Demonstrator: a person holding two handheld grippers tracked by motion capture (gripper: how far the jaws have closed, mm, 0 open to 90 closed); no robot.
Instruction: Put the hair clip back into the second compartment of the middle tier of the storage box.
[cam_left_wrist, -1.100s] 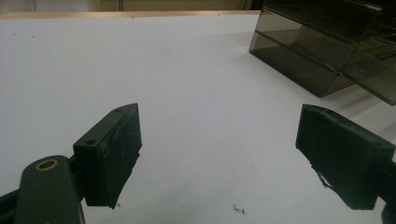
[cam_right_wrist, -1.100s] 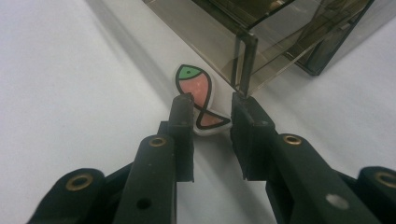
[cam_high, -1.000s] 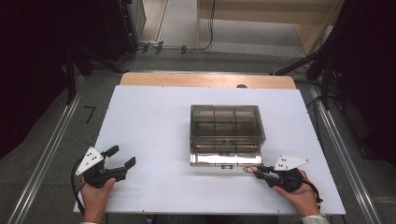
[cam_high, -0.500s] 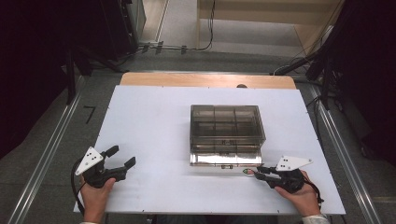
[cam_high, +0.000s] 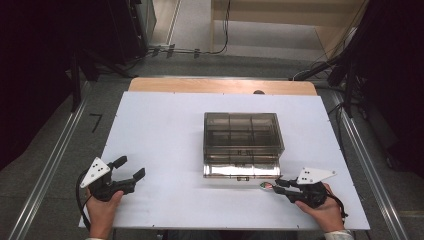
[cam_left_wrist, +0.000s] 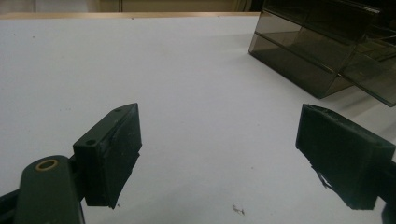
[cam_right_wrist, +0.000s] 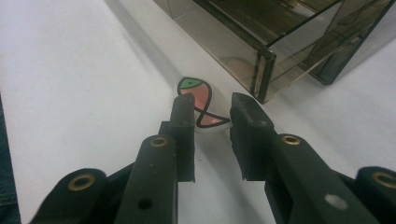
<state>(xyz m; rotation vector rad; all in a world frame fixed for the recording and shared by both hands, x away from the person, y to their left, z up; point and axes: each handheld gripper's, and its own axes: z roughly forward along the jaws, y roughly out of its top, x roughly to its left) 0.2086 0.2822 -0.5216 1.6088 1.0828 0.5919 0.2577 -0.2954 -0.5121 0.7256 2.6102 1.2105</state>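
A: What is different now, compared with one second before?

B: Very little. The right tool (cam_high: 278, 185) stays low on the white counter (cam_high: 165, 135), near the front right corner of the box (cam_high: 242, 145). It has moved perhaps slightly toward the small token (cam_right_wrist: 201, 103). The left tool (cam_high: 131, 169) has not moved at all.

A: So what does this mean for the work?

B: I think the grasp is only being prepared. The token is a flat white piece with a green and pink drawing outlined in black. It lies on the counter just beside the corner of the box, touching neither the box nor the jaws, as far as I see.

A: How do the tools stand?

B: The jaws of the right tool are partly apart, one on each side of the near end of the token, not yet pinching it. The jaws of the left tool (cam_left_wrist: 219, 158) are spread wide and hold nothing; only bare counter is between them.

A: And the count of things?

B: One token, one smoky transparent box with inner dividers, two tools, one counter. How many compartments the box has, I cannot tell surely. The box looks empty from above.
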